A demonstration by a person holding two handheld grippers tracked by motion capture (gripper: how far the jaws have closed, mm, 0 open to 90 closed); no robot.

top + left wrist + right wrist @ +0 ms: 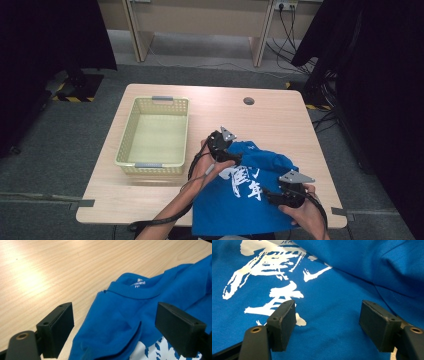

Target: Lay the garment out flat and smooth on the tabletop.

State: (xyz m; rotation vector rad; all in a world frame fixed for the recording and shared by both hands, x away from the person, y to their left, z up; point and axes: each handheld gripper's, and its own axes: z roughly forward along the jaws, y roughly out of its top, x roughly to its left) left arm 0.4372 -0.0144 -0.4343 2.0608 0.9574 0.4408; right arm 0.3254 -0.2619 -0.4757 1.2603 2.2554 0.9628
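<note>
A blue T-shirt (pixel 245 192) with white brush-style print lies rumpled on the near right part of the wooden table (pixel 280 120), its lower hem hanging over the front edge. My left gripper (pixel 224 149) hovers at the shirt's upper left, by the collar (pixel 136 290). Its jaws stand wide apart above the fabric (pixel 117 322) with nothing pinched. My right gripper (pixel 280 197) sits over the shirt's right side near the front edge. It is open too, with the printed cloth (pixel 324 315) flat beneath the pads (pixel 283 323).
A pale yellow plastic basket (pixel 129 135) stands on the left half of the table and holds nothing. A round cable grommet (pixel 248 101) sits at the back. Dark curtains hang on both sides, and cables (pixel 295 35) run along the floor behind.
</note>
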